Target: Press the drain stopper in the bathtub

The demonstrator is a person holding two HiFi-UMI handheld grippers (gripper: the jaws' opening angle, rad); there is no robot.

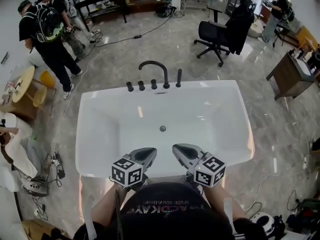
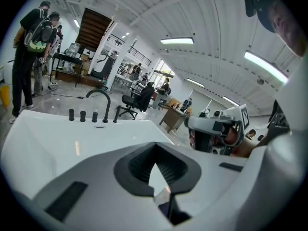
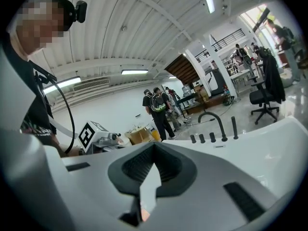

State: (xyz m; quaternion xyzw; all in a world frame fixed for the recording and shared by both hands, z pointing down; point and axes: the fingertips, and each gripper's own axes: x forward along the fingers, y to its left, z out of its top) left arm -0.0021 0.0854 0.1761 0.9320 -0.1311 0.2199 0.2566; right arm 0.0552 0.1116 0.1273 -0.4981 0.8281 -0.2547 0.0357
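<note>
While both tools hang over the near rim of the white bathtub (image 1: pixel 90 134), the task looks to be at its very start: nothing has reached toward the drain stopper (image 1: pixel 162 128), the small round metal disc low in the middle of the tub floor, well apart from either tool. The left gripper (image 1: pixel 149 152) and the right gripper (image 1: pixel 178 148) sit side by side, tips pointing into the basin, each with its jaws pressed together and nothing between them (a closed tip would make a fair pressing point). The next move, as I judge it, calls for one gripper to go forward and down into the tub until its tip stands over the stopper, then push straight down on it; the tub wall is deep, so the reach will be long and steep. Only the head view shows the stopper. The two gripper views look too flat across the rim to catch the tub floor. They show the black arched faucet (image 2: pixel 100 102) with its row of knobs at the far edge, the room's ceiling lights, and each other. The left gripper view catches the right gripper at its right side, and the right gripper view (image 3: pixel 150 170) catches the other's marker cube (image 3: pixel 90 133).
</note>
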